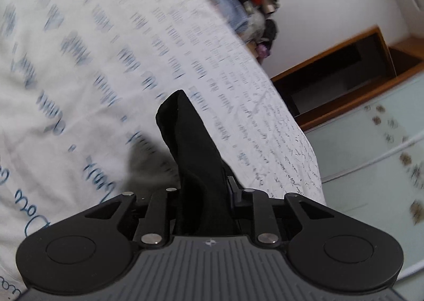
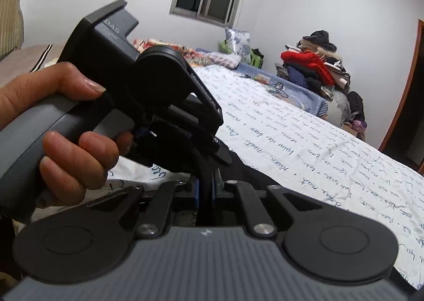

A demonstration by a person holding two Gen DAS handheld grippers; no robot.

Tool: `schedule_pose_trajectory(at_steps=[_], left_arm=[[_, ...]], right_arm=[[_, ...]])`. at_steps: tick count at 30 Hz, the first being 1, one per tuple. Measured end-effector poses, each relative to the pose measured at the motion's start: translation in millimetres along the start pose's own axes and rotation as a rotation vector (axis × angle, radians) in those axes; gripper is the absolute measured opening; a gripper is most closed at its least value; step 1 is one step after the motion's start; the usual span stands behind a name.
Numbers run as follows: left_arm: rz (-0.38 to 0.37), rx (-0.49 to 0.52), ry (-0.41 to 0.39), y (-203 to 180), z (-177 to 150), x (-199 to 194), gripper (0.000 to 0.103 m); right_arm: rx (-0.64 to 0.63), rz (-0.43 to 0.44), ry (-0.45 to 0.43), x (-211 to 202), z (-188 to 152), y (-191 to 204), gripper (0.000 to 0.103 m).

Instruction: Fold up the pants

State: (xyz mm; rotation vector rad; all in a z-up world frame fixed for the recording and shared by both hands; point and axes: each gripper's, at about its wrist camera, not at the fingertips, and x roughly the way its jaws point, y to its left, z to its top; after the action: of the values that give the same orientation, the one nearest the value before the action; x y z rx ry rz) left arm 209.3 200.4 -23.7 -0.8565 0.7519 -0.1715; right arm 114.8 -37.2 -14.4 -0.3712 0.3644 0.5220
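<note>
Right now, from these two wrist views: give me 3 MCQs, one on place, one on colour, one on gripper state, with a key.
1. Where is the heap of clothes?
A. At the far end of the bed
B. On the window sill
C. On the wooden shelf

2. What colour is the fabric in the left gripper?
A. Red
B. Black
C. White

3. What is the right gripper doing?
A. Open over the sheet
B. Shut on nothing
C. Shut on black fabric

Key: A, the heap sits past the lettered sheet; B, the fold rising from the left gripper is black; C, dark cloth runs between its closed blue pads.
</note>
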Motion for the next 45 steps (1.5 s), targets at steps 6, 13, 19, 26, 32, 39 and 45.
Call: schedule_pose_trajectory(at_steps=[6, 13, 19, 26, 32, 39, 45], left_arm=[[0.003, 0.273, -0.078, -84.6, -16.3, -18.5, 0.023], [-0.084, 0.46, -0.022, -170.2, -57.2, -2.3, 0.023], [-0.139, 0.588, 0.085, -224.1, -114.8, 33.5, 0.023], [-0.144, 0.721, 0.226, -260.7, -193.1, 77.5, 0.023], [-0.127, 0.843, 0.339, -273.1, -246.8, 120.5, 0.023], [-0.29, 0.835, 0.443, -287.0, -250.6, 106.2, 0.075], [-0.322, 0.8, 0.309, -273.7, -210.9, 65.1, 0.082]], right_arm=[[0.089, -0.043, -0.089, -43.4, -5.1, -24.4, 0.007], [0.245, -0.123, -0.172, -103.2, -28.3, -71.1, 0.008], [0.348, -0.249, -0.197, -151.4, -65.6, -107.8, 0.008], [0.521, -0.352, -0.165, -190.3, -121.0, -147.7, 0.008], [0.694, -0.401, -0.114, -208.3, -167.2, -171.4, 0.008], [0.916, -0.386, -0.083, -216.2, -211.2, -191.3, 0.019], [1.025, -0.453, -0.074, -258.4, -234.5, -196.3, 0.029]])
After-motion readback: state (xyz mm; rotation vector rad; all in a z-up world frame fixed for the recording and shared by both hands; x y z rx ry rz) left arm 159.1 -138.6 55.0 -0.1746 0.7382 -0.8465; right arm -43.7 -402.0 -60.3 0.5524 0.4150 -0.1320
